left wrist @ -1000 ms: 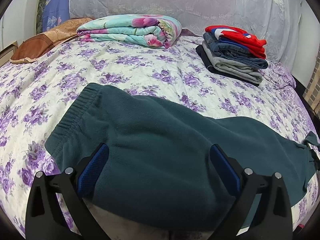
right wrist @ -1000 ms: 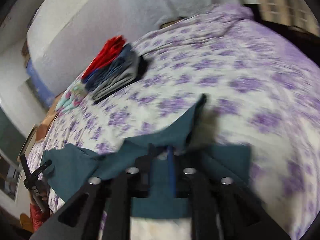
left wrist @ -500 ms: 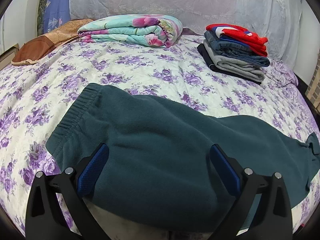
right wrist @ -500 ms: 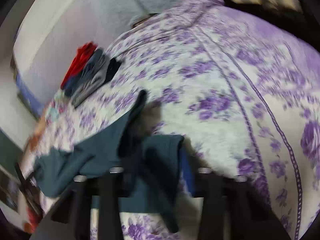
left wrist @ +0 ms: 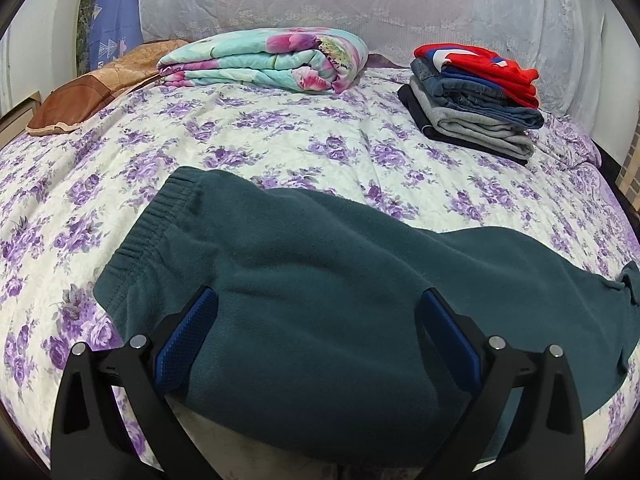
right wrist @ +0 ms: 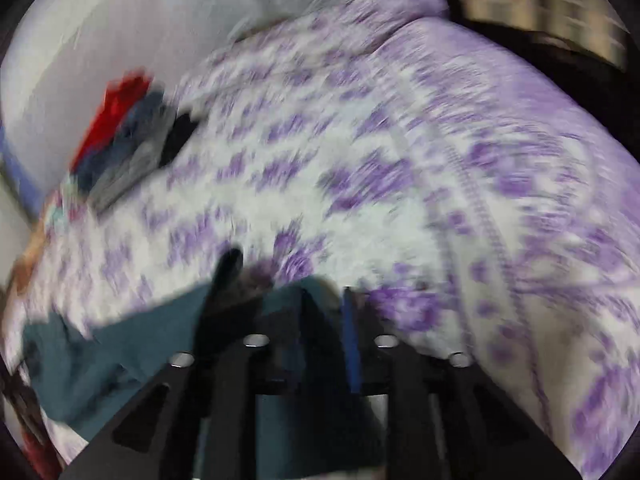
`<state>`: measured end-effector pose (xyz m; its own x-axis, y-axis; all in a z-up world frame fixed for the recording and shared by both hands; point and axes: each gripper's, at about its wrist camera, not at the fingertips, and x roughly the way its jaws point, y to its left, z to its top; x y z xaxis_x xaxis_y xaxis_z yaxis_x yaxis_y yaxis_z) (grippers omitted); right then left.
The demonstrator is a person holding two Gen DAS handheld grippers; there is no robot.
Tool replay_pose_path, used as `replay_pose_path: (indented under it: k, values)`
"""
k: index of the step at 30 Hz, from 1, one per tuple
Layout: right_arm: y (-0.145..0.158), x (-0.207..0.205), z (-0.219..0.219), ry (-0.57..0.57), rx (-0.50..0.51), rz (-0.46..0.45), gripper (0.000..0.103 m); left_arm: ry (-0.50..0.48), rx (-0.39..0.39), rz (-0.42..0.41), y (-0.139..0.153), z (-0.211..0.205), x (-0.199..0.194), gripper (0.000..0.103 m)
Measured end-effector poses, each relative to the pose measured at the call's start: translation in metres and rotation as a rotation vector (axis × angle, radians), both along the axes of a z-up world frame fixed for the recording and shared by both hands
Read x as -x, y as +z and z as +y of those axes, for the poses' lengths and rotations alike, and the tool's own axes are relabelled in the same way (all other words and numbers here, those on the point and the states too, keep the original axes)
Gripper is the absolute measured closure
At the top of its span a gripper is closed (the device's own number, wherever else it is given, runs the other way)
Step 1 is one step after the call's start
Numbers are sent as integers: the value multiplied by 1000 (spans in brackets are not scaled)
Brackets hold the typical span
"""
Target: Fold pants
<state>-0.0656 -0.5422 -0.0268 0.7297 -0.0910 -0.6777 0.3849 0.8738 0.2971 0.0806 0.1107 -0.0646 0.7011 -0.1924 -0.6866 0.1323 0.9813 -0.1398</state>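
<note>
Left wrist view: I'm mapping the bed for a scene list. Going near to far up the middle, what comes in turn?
left gripper → teal pants → bare floral bedspread → folded floral quilt → lace curtain

One teal pants (left wrist: 320, 300), one folded quilt (left wrist: 264, 60), one clothes stack (left wrist: 476, 100), one pillow (left wrist: 92, 88).

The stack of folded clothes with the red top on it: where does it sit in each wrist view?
Left wrist: the stack of folded clothes lies upper right, at the far side of the floral bedspread.
Right wrist: the same stack shows blurred at the left edge, tilted.
Shared landmark: the teal pants, low in both views.
</note>
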Motion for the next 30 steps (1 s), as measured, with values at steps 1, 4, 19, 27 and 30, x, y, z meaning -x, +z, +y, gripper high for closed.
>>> replay_pose_path:
  k: [1, 4, 19, 27, 30]
  values:
    - [8, 10, 5, 15, -23, -40, 73, 0, 0, 0, 0, 0, 0, 4]
    - [11, 18, 24, 115, -133, -76, 73, 2, 14, -5, 0, 1, 1, 4]
    - [50, 28, 43, 243, -112, -126, 97, 0, 35, -8, 1, 3, 2, 4]
    - [-25, 60, -1, 147, -134, 110, 95, 1, 45, -9, 1, 4, 2, 4]
    - [-4, 73, -1, 83, -57, 78, 62, 2, 24, -5, 1, 1, 2, 4]
